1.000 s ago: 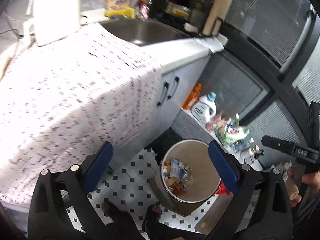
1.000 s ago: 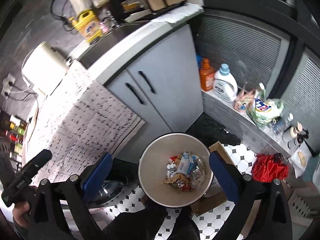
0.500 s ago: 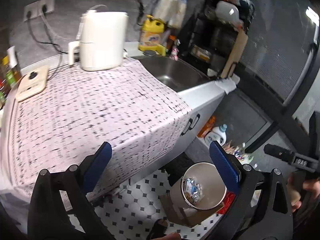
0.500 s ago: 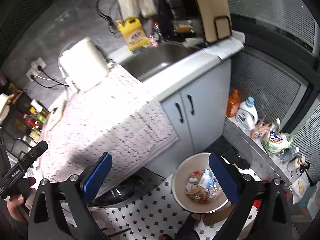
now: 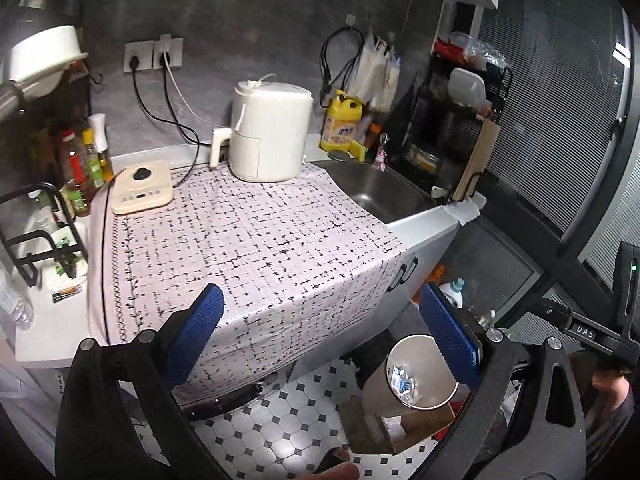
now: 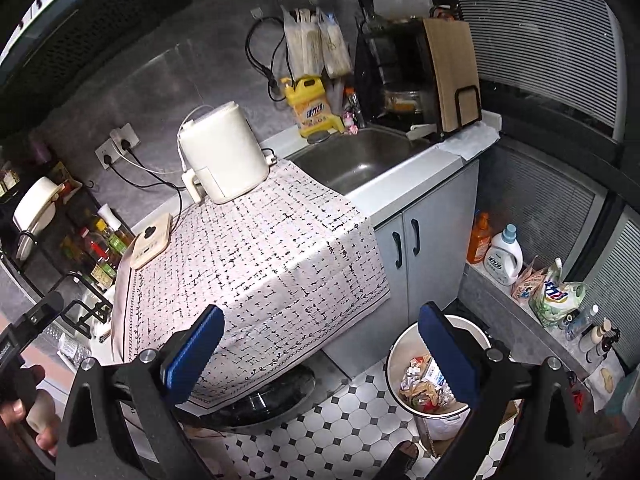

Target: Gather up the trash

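Grey wall (image 5: 248,20), tiled floor (image 5: 280,432), cloth-covered counter (image 5: 256,240), steel sink (image 6: 360,160).

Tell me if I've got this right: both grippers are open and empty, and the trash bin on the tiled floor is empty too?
Not quite. The trash bin already holds wrappers, as the right wrist view shows. The left gripper and right gripper are open and empty.

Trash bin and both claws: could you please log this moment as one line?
left claw open, empty | right claw open, empty | trash bin on floor, holds wrappers | tablecloth bare
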Tool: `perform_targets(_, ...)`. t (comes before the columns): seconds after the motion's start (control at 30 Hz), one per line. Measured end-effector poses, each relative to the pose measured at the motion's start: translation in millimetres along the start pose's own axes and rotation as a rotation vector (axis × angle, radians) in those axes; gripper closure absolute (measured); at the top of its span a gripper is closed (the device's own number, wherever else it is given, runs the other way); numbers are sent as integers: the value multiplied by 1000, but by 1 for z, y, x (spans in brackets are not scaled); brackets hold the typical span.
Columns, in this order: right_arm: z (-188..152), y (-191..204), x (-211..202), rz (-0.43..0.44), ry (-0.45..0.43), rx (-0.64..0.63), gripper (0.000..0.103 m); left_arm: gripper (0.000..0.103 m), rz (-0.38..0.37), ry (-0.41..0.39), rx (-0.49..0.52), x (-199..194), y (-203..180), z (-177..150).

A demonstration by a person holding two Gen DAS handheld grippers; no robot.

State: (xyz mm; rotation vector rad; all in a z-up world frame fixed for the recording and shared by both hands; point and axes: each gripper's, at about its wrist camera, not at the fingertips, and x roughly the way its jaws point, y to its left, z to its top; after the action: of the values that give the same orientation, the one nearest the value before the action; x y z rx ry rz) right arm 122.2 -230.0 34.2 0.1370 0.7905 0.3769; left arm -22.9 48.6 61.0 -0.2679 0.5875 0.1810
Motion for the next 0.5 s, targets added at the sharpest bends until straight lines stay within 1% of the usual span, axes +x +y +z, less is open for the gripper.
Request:
perform_targets(0.1,-11,11,-17,-33,-48,-9,8,6,21,-19,4,-22,5,-9)
perform_targets(0.23,-28,25,-33,-69,-90,-16,8,6,29,-32,1,-43,14,-25)
perform_targets(0.37,-45,41,-41,-43,-89,-46,8,6,46,-51,-12,-61,25,-39)
perform_targets(0.5,-56,54,-44,-49,-80,-73,8,6,60,-56,-22,-71,34,-47)
